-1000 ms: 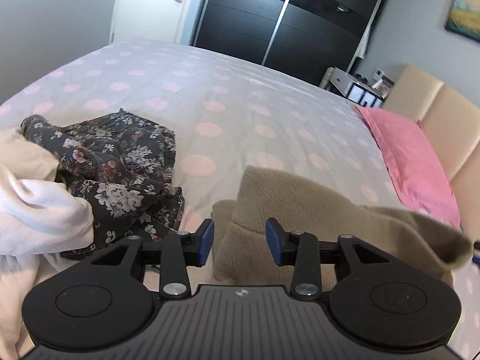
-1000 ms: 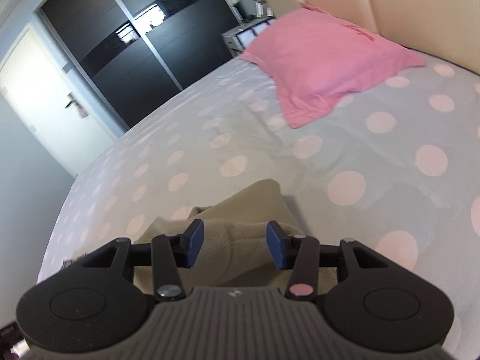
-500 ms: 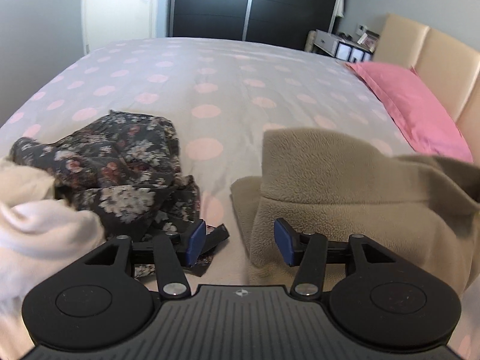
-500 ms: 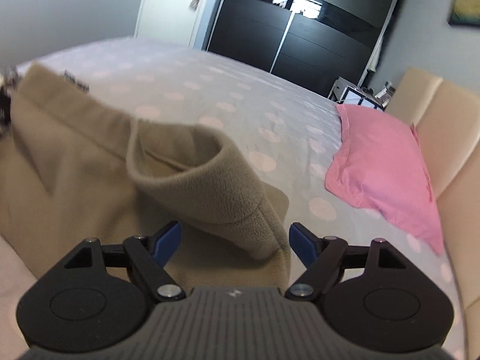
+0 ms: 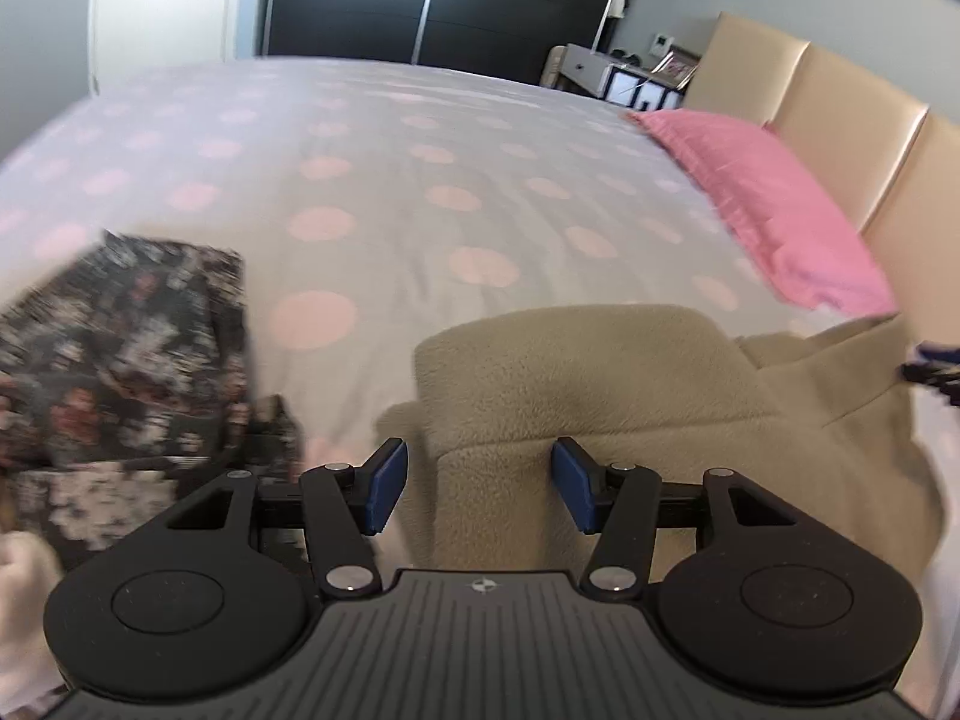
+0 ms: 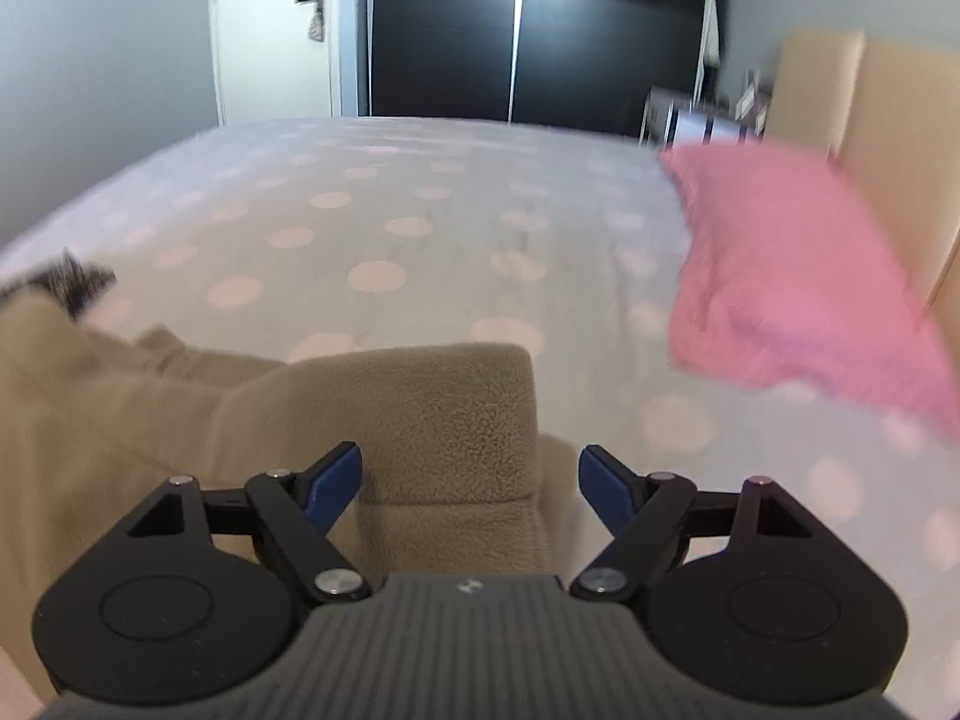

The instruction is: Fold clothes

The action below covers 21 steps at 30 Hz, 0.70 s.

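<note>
A beige fleece garment (image 5: 600,372) lies bunched on the polka-dot bed cover (image 5: 420,192), with a folded edge standing up. My left gripper (image 5: 480,489) hovers low over its near left part. Its jaws are opening, and fleece shows between the blue pads (image 5: 384,483) without touching them. In the right wrist view the same fleece (image 6: 420,408) forms a thick fold. My right gripper (image 6: 470,483) stands open astride that fold, with its pads (image 6: 606,489) apart from the cloth.
A dark floral garment (image 5: 120,348) lies crumpled left of the fleece, with pale cloth (image 5: 18,570) beside it. A pink pillow (image 6: 798,288) rests against the beige headboard (image 5: 840,138) at right. A black wardrobe (image 6: 510,30) and a white door (image 6: 270,30) stand beyond the bed.
Both grippers opened wider and sank toward the bed. The left shifted right over the fleece. The right view rolled to level, and the fleece fold now lies lower between its fingers.
</note>
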{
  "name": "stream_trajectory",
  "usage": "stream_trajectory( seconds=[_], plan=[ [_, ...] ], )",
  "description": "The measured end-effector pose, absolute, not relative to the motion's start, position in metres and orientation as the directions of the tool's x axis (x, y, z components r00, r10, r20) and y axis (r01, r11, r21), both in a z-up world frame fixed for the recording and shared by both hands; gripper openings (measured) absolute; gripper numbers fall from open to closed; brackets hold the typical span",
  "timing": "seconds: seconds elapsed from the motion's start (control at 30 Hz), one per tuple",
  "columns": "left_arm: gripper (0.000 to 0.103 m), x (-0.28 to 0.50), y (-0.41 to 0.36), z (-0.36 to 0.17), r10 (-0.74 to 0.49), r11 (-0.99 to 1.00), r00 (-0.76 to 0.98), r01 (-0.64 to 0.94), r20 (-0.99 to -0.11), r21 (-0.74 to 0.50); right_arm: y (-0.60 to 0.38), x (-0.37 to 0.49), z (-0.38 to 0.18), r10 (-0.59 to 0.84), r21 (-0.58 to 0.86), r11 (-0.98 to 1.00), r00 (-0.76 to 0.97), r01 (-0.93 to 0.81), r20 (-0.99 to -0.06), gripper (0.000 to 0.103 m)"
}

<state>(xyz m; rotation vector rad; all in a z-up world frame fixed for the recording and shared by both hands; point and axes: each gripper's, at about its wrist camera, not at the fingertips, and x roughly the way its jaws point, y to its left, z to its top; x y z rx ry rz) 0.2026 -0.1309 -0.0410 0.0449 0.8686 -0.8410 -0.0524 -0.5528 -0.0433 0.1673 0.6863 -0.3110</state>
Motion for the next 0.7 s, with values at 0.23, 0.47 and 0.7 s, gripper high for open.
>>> stream_trajectory(
  seconds=[0.23, 0.47, 0.7],
  plan=[
    [0.057, 0.227, -0.126, -0.057, -0.691, 0.668, 0.294, 0.609, -0.661, -0.427, -0.582, -0.043, -0.074, -0.157, 0.281, 0.866, 0.758, 0.414, -0.633, 0.067],
    [0.023, 0.228, -0.131, -0.067, -0.686, 0.707, 0.344, 0.523, -0.642, -0.476, -0.569, -0.053, -0.065, -0.195, 0.287, 0.859, 0.79, 0.423, -0.581, 0.024],
    [0.013, 0.22, -0.124, -0.034, -0.718, 0.691, 0.418, 0.522, -0.556, -0.5, -0.567, -0.058, -0.028, -0.341, 0.325, 0.764, 0.777, 0.557, -0.529, 0.019]
  ],
)
